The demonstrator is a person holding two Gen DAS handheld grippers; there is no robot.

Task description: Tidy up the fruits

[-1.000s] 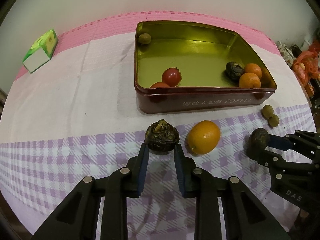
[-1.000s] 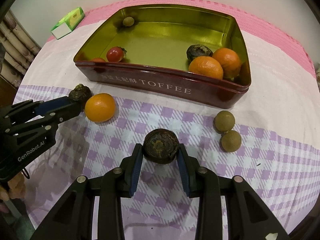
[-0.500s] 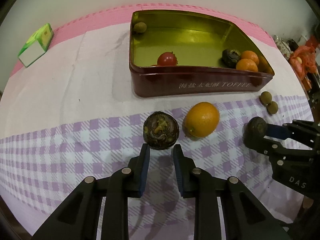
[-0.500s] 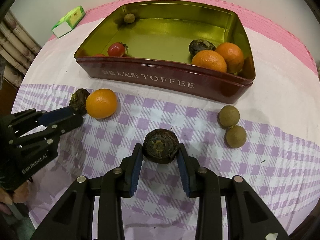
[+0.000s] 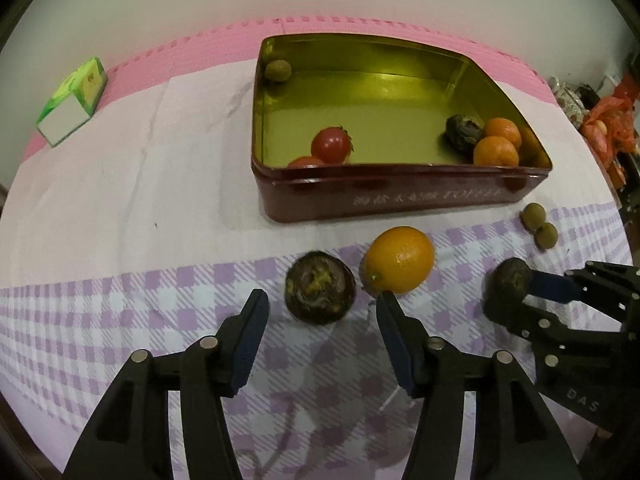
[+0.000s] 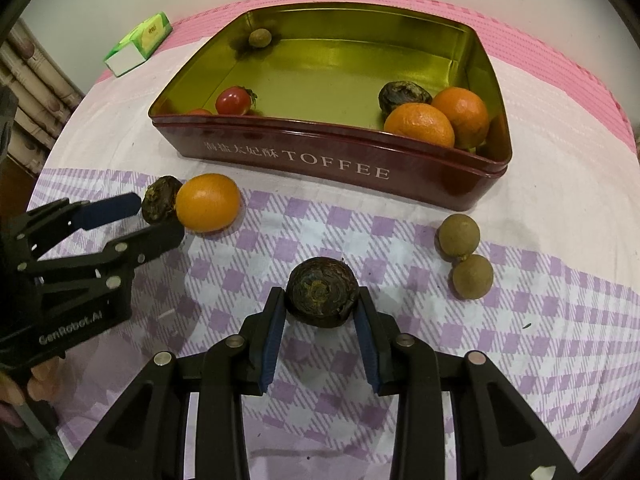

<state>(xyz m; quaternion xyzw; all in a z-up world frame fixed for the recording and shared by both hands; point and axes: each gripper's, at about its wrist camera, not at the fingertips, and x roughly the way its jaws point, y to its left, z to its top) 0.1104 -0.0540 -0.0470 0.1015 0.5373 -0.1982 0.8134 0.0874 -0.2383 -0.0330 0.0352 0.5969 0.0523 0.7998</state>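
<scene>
Dark, wrinkled fruit (image 5: 320,293) on the checked cloth (image 5: 120,320) is framed by the left tool (image 5: 320,308), whose jaws are opening with nothing pressed between them; an orange (image 5: 400,260) lies just beside it. A second dark fruit (image 6: 323,291) is gripped by the right tool (image 6: 322,312). The left jaws should be widened further and centred, the orange left undisturbed. TOFFEE on the tin (image 6: 340,160) is read clearly only from the right wrist.

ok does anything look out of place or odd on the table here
Nothing spilled or broken. Several fruits lie outside the tin: an orange, two small brown-green fruits and two dark fruits, one ahead of the opening left gripper, one in the right gripper.
</scene>
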